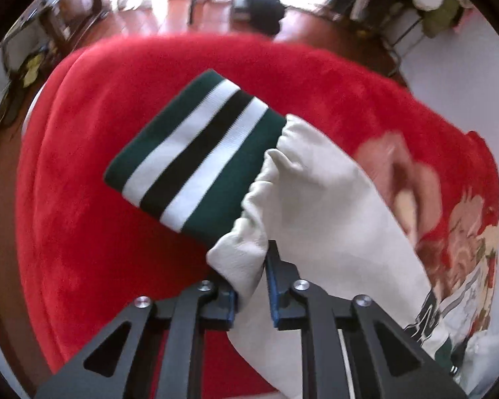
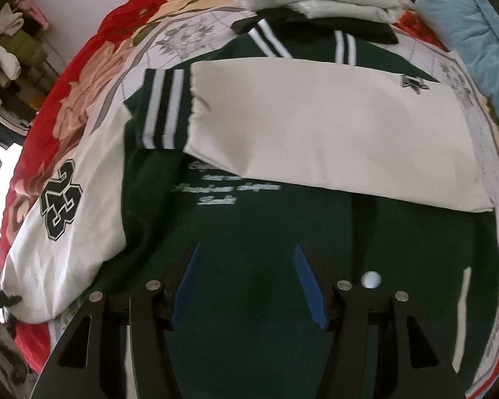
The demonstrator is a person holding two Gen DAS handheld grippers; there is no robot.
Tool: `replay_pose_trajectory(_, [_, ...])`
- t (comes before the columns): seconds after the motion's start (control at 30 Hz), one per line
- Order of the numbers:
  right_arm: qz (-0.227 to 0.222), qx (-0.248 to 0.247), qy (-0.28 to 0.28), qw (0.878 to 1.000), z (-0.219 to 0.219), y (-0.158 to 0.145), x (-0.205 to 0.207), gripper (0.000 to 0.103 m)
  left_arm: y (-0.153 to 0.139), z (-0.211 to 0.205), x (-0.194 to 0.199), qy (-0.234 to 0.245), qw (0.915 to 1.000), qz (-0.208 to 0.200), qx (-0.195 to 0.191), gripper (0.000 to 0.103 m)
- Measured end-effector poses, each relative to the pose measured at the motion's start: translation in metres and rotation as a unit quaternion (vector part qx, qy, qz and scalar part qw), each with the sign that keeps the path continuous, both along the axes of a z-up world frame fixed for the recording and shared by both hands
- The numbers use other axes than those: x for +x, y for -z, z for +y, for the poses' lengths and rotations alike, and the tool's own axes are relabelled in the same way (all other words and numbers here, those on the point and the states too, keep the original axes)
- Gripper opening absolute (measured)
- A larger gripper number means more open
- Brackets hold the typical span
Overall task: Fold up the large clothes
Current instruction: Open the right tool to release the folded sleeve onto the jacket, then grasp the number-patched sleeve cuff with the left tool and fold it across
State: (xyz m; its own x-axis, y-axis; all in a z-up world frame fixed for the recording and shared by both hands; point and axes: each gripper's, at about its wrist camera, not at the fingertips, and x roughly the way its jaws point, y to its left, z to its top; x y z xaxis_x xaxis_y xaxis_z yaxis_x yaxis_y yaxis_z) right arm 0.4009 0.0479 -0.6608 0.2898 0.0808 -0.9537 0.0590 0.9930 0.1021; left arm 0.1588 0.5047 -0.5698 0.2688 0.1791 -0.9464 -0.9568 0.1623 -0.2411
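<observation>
A dark green varsity jacket (image 2: 249,232) with white sleeves lies spread on a red floral blanket (image 2: 93,43). One white sleeve (image 2: 332,126) is folded across the jacket's body, its striped cuff (image 2: 163,109) pointing left. The other sleeve (image 2: 76,206), with a black number patch, lies out to the left. My left gripper (image 1: 251,276) is shut on this white sleeve (image 1: 316,206) just behind its green, white and black striped cuff (image 1: 196,153), above the red blanket (image 1: 99,232). My right gripper (image 2: 247,247) is open over the green body, with nothing between its blue pads (image 2: 307,282).
Folded white and black clothes (image 2: 316,0) lie at the far end of the bed, beside light blue bedding (image 2: 475,33). A cluttered rack (image 2: 10,50) stands at the left. Past the blanket's edge I see a wooden floor, a chair (image 1: 66,10) and a dark object (image 1: 259,10).
</observation>
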Motion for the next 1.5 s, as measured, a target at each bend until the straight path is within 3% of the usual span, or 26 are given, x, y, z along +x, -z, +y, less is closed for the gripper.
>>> replay_pose_trajectory(0.1, [0.003,0.008,0.005,1.000,0.008,0.004,0.003,0.059,-0.007,0.030,0.026,0.031,0.9990,-0.007,0.031,0.011])
replay_pose_trajectory(0.23, [0.001,0.003,0.017,1.000,0.016,0.011,0.010,0.059,-0.005,0.041,0.054,0.069,0.9960,-0.005,0.057,0.011])
replay_pose_trajectory(0.33, [0.011,0.005,0.036,0.999,0.019,0.020,0.018,0.059,0.014,0.044,0.092,0.083,0.9957,-0.009,0.041,0.015])
replay_pose_trajectory(0.4, [0.016,0.004,0.044,0.999,0.021,0.024,0.022,0.059,0.026,0.044,0.099,0.082,0.9958,-0.033,0.023,0.052])
replay_pose_trajectory(0.47, [0.018,0.007,0.049,0.999,0.023,0.027,0.026,0.059,0.028,0.033,0.116,0.094,0.9940,-0.053,0.018,0.068])
replay_pose_trajectory(0.5, [0.020,0.008,0.050,0.999,0.024,0.028,0.028,0.059,0.026,0.029,0.121,0.107,0.9931,-0.039,0.031,0.068])
replay_pose_trajectory(0.53, [0.022,0.009,0.050,0.998,0.025,0.030,0.030,0.059,0.025,0.026,0.126,0.117,0.9918,-0.031,0.040,0.067])
replay_pose_trajectory(0.57, [0.026,0.011,0.048,0.998,0.026,0.031,0.032,0.059,0.021,0.022,0.130,0.122,0.9909,-0.024,0.052,0.060])
replay_pose_trajectory(0.6, [0.028,0.012,0.046,0.998,0.026,0.033,0.035,0.059,0.014,0.018,0.132,0.122,0.9899,-0.016,0.071,0.028])
replay_pose_trajectory(0.63, [0.031,0.013,0.045,0.998,0.026,0.034,0.037,0.059,0.011,0.014,0.138,0.123,0.9889,-0.008,0.083,0.011])
replay_pose_trajectory(0.67, [0.031,0.015,0.043,0.998,0.025,0.035,0.039,0.059,0.006,0.012,0.143,0.126,0.9877,-0.010,0.091,0.004])
replay_pose_trajectory(0.87, [0.027,-0.014,0.047,0.998,0.014,0.021,0.048,0.059,-0.074,-0.012,0.159,0.129,0.9742,-0.032,0.183,0.002])
replay_pose_trajectory(0.97, [0.037,-0.067,0.040,0.996,0.012,0.014,0.059,0.060,-0.122,-0.032,0.175,0.157,0.9609,-0.053,0.222,0.002])
replay_pose_trajectory(1.03, [0.052,-0.109,0.023,0.992,0.015,0.015,0.070,0.062,-0.152,-0.060,0.190,0.193,0.9450,-0.055,0.258,0.002])
replay_pose_trajectory(1.1, [0.070,-0.118,0.011,0.990,0.014,0.019,0.084,0.062,-0.174,-0.085,0.202,0.227,0.9323,-0.062,0.275,0.002])
replay_pose_trajectory(1.2, [0.073,-0.085,0.020,0.993,0.001,0.015,0.096,0.062,-0.201,-0.137,0.226,0.286,0.9102,-0.069,0.291,0.002])
replay_pose_trajectory(1.33, [0.056,-0.039,0.058,0.996,-0.040,-0.007,0.101,0.062,-0.232,-0.233,0.253,0.377,0.8647,-0.086,0.321,0.002])
replay_pose_trajectory(1.4, [0.057,-0.030,0.076,0.995,-0.066,-0.015,0.096,0.062,-0.236,-0.288,0.268,0.424,0.8457,-0.106,0.306,0.002])
replay_pose_trajectory(1.5, [0.088,-0.015,0.124,0.988,-0.118,-0.022,0.079,0.062,-0.232,-0.360,0.291,0.473,0.8328,-0.133,0.256,0.002])
